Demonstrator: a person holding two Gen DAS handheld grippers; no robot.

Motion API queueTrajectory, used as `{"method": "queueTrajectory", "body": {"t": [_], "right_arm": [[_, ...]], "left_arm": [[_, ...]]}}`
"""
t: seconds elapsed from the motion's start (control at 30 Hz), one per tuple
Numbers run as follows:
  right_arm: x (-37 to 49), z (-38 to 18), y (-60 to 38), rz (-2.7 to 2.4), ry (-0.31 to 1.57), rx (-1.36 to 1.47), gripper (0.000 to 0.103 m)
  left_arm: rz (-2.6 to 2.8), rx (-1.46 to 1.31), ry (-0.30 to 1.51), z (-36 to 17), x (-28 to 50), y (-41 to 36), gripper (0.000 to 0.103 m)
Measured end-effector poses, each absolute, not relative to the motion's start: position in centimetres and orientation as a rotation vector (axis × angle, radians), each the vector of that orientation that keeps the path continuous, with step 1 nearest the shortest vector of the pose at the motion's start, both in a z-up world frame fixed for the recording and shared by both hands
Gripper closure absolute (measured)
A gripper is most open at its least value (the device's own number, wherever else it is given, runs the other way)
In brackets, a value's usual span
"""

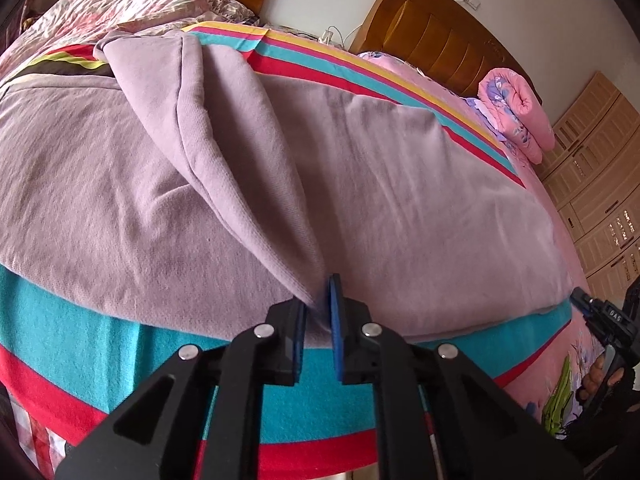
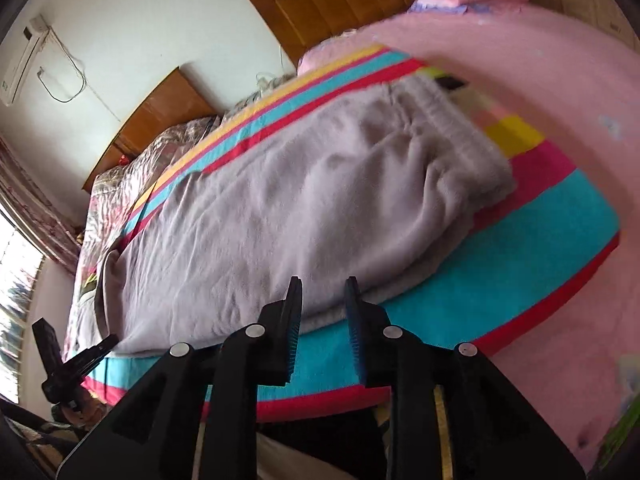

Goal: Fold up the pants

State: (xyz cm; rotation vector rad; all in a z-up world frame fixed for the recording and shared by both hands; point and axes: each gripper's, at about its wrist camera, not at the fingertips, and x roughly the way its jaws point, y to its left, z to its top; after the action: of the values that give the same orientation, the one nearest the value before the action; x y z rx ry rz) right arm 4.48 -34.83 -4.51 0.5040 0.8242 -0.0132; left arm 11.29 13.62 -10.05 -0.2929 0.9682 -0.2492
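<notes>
Pants: the lilac pants (image 1: 224, 184) lie flat along the striped blanket (image 1: 120, 336) on the bed, lengthwise; in the right wrist view the waistband end sits at the far right and the leg ends at the near left.
Raised fold: one layer of the pants is lifted into a ridge running from the far end down to my left gripper.
Left gripper: my left gripper (image 1: 318, 312) is pinched on the hem edge of that raised layer, cloth drawn tight between its blue pads (image 1: 335, 320), just above the near edge of the pants.
Right gripper: my right gripper (image 2: 323, 312) hangs over the near long edge of the pants, fingers apart, nothing between them; the view is blurred.
Gripper spacing: the two grippers are well apart, each showing at the edge of the other's view.
Blanket: red, teal and yellow stripes, spread over a pink sheet (image 2: 520, 80).
Far end: a rolled pink quilt (image 1: 516, 112) lies near the wooden headboard (image 1: 432, 28).
Second bed: a floral quilt (image 1: 132, 4) lies to the left.
</notes>
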Motion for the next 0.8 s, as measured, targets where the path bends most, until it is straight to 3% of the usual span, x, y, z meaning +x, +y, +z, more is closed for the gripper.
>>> {"method": "queueTrajectory", "body": {"t": [0.1,0.23,0.33,0.37,0.43,0.53,0.57,0.6,0.63,0.67,0.7,0.8], "right_arm": [[5.2,-3.3,-33.8,-0.010,0.746,0.387,0.078],[7.9,-7.6,-32.6,-0.063,0.931,0.253,0.076],[6.8,-7.0,-33.6,-0.057,0.916,0.271,0.076],[6.9,-6.4,-33.7,-0.079,0.921,0.275,0.070],[7.2,-4.7,-33.1,-0.089,0.875,0.253,0.068],[9.2,-4.2,-30.6,-0.017,0.863,0.198,0.047],[9.8,-5.0,-29.7,0.015,0.902,0.178,0.039],[10.5,-6.2,-29.0,0.052,0.970,0.160,0.035],[10.5,-7.0,-28.4,0.047,0.978,0.124,0.034],[10.3,-7.0,-28.1,0.044,0.961,0.089,0.034],[10.3,-6.8,-28.2,0.047,0.966,0.094,0.034],[10.4,-5.5,-29.7,0.003,0.960,0.162,0.036]], "left_arm": [[-0.250,-0.285,0.966,-10.0,11.3,13.6,0.092],[-0.250,-0.304,0.966,-10.1,11.0,13.8,0.090],[-0.249,-0.314,0.964,-10.2,11.0,13.8,0.090],[-0.251,-0.318,0.964,-10.2,10.9,13.9,0.090],[-0.257,-0.320,0.966,-10.2,11.0,14.1,0.090],[-0.264,-0.325,0.970,-10.1,11.0,14.2,0.088],[-0.269,-0.327,0.973,-10.0,11.0,14.2,0.084],[-0.271,-0.330,0.974,-9.9,10.8,14.4,0.071],[-0.265,-0.330,0.970,-9.6,10.6,14.8,0.062],[-0.240,-0.323,0.960,-9.3,10.3,15.3,0.041],[-0.201,-0.314,0.948,-8.9,9.9,16.0,0.033],[-0.138,-0.329,0.907,-7.9,9.6,18.9,0.029]]}}
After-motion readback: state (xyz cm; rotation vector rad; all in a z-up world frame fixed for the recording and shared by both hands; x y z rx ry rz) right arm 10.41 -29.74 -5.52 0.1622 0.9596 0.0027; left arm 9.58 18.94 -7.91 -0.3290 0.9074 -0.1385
